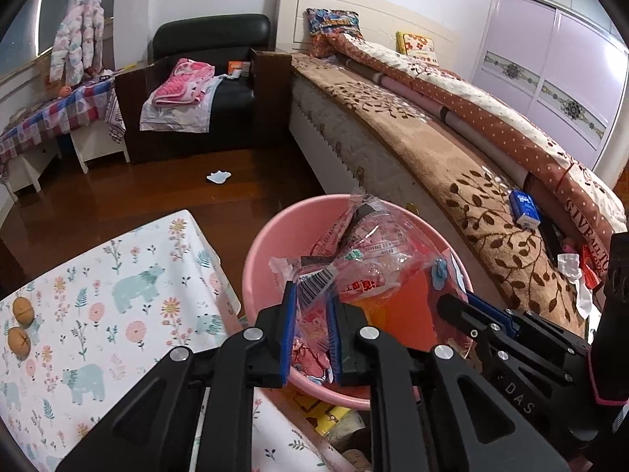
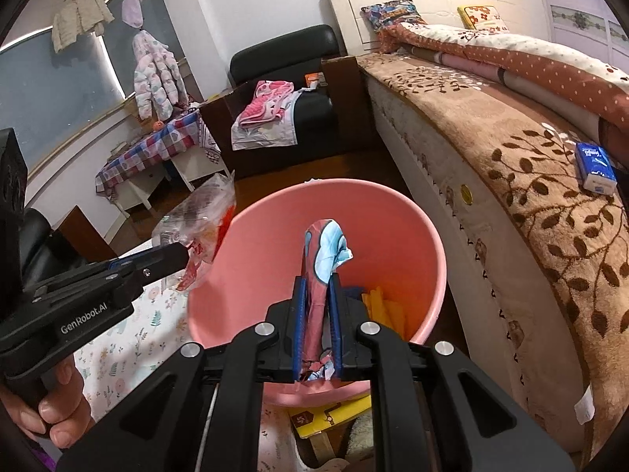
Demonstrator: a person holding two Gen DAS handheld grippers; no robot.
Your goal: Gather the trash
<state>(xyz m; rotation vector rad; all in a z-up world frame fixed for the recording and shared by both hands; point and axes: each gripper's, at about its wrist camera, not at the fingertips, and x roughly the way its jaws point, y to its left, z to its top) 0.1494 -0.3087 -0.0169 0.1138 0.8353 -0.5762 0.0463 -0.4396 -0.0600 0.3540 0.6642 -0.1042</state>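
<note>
my left gripper (image 1: 312, 299) holds a clear wrapper (image 1: 354, 259) above the bucket (image 1: 255, 259); my right gripper (image 2: 317, 289), to its right, holds a folded wrapper (image 2: 324, 251) over the same bucket. the table (image 1: 98, 275) lies left of the bucket, the bed (image 1: 452, 149) right, the armchair (image 1: 220, 78) behind.

"GenRobot.AI" printed white on left gripper (image 2: 184, 253) body, lower left of right wrist view. "DAS" read on right gripper (image 1: 452, 301) arm, lower right of left wrist view. "GIVE ALL TO" seen on quilt (image 1: 582, 212), right edge. Barcode on clear wrapper (image 1: 354, 259), digits illegible.
</note>
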